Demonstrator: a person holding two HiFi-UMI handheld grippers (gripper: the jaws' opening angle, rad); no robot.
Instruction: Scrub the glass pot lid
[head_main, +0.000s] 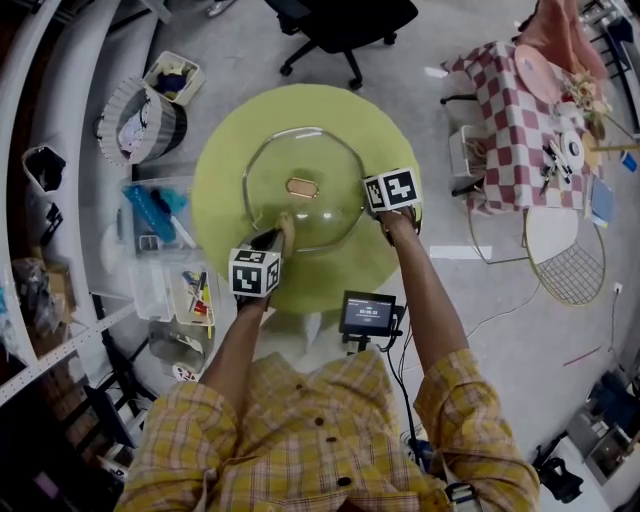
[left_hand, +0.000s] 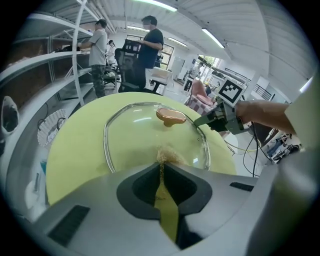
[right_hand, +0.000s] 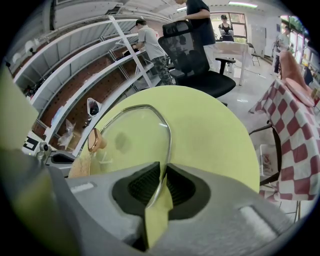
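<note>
In the head view the marker cubes cover most of both sets of jaws, so jaw state is read from the gripper views. The left gripper (left_hand: 161, 167) has its jaws drawn close together on a tan, fibrous scrubber (left_hand: 167, 154). Only the frayed tuft beyond the jaw tips shows, and the part held between the jaws is hard to make out. The tuft touches the glass pot lid (left_hand: 145, 135) on its near side. The gripper body cuts off the lid's nearest rim in that view. The right gripper (right_hand: 162, 172) is clamped on the lid's metal rim (right_hand: 169, 135), which passes between its jaws. The rim section below the jaws is hidden. A blurred yellow-green shape at the left edge of the right gripper view cannot be identified. The lid lies flat, dome up, near the centre of the round yellow-green table (head_main: 225, 150), with its copper-coloured knob (head_main: 302, 187) on top. Around the table stand a black office chair (head_main: 340, 25) at the far side, a table with a red checked cloth (head_main: 515, 120) to the right, a round basket (head_main: 140, 120) and clear plastic bins (head_main: 165, 275) to the left. A small monitor (head_main: 368, 312) is just beside the near edge. Two people (left_hand: 150, 42) stand beyond the table near the shelving (left_hand: 55, 60), well apart from the lid.
</note>
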